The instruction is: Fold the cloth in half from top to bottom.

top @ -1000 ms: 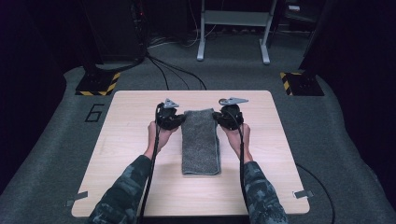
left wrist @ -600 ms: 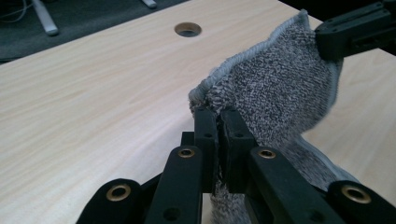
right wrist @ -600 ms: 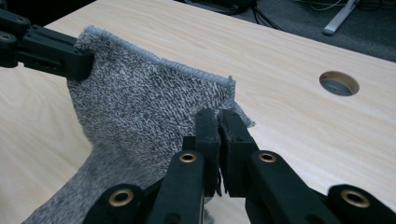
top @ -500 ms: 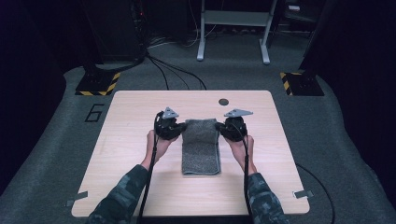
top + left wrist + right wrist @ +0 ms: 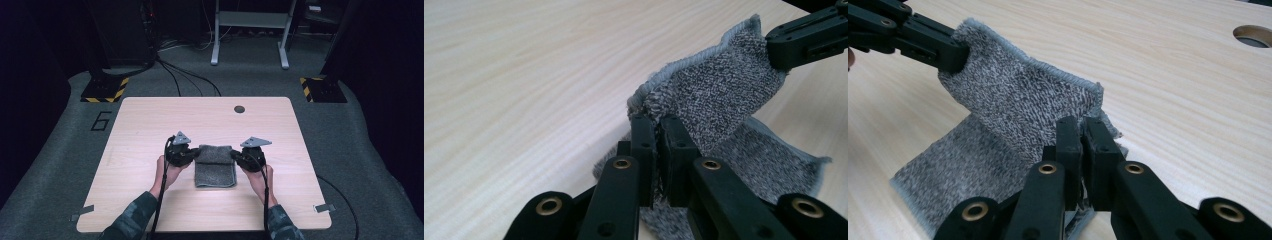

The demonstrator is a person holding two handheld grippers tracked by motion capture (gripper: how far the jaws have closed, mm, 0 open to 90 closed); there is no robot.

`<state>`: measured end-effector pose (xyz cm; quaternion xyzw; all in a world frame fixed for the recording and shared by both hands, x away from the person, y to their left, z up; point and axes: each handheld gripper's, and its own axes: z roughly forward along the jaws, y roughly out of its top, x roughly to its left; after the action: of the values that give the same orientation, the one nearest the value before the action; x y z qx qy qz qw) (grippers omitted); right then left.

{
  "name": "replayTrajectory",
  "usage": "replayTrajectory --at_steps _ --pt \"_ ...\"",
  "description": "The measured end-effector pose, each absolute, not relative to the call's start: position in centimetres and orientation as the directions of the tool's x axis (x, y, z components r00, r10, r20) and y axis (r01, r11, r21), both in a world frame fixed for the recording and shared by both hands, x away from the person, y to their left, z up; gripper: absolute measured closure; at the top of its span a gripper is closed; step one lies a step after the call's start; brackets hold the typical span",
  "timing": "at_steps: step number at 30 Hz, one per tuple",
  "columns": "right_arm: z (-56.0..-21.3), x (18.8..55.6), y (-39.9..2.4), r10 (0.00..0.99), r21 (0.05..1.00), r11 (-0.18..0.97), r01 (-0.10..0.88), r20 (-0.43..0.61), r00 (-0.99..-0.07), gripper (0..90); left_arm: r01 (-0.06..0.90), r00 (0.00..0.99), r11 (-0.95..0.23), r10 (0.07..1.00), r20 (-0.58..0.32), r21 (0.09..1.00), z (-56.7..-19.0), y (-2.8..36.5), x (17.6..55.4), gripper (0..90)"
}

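**Grey towel pinched at two corners above a pale wooden bench**

The bench [image 5: 150, 130] is a light wood-grain top with rounded corners, and it stands on a grey carpeted floor [image 5: 60, 150] in a dark room. A round hole [image 5: 239, 109] sits near the far edge of the bench, right of the middle. On the floor by the far left corner a number 6 [image 5: 101, 120] is marked, and two black bases with yellow-and-black striped edges stand off the far left [image 5: 104, 89] and far right [image 5: 323, 88] corners. Beyond the far edge, cables [image 5: 185, 75] run across the carpet toward a grey metal stand [image 5: 249, 35].

The grey towel [image 5: 215, 170] lies in the near half of the bench, about midway between its left and right edges. Its lower layer rests flat on the wood, while its top layer is lifted and stretched between the two claws.

The left claw [image 5: 657, 131] is clamped on one upper corner of the towel, the jaws nearly together with the cloth edge pinched between them. The right claw [image 5: 1080, 131] is likewise closed on the opposite upper corner. In the high view the left claw [image 5: 192, 155] and the right claw [image 5: 235, 156] sit at the towel's two sides, each held in a hand, with camouflage-patterned sleeves [image 5: 132, 220] coming in over the near edge.
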<state>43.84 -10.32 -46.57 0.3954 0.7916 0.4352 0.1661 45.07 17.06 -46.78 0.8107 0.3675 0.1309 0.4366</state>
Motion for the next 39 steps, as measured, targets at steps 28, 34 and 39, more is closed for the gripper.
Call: replayTrajectory --at_steps 28,34,39 --pt "-48.1 41.8 -10.8 0.788 0.769 0.333 0.546 0.090 -0.609 19.4 0.560 0.644 -0.361 0.756 -0.117 0.746 -47.9 17.3 42.8 16.3" --pt "-49.6 41.6 -10.3 0.798 0.738 0.370 0.565 0.059 -0.600 16.6 0.524 0.663 -0.468 0.749 0.005 0.711 -49.3 16.6 41.6 16.3" --pt "-50.7 40.9 -10.1 0.802 0.718 0.406 0.565 0.017 -0.598 15.8 0.515 0.680 -0.545 0.730 0.072 0.662 -50.6 15.9 41.0 15.9"
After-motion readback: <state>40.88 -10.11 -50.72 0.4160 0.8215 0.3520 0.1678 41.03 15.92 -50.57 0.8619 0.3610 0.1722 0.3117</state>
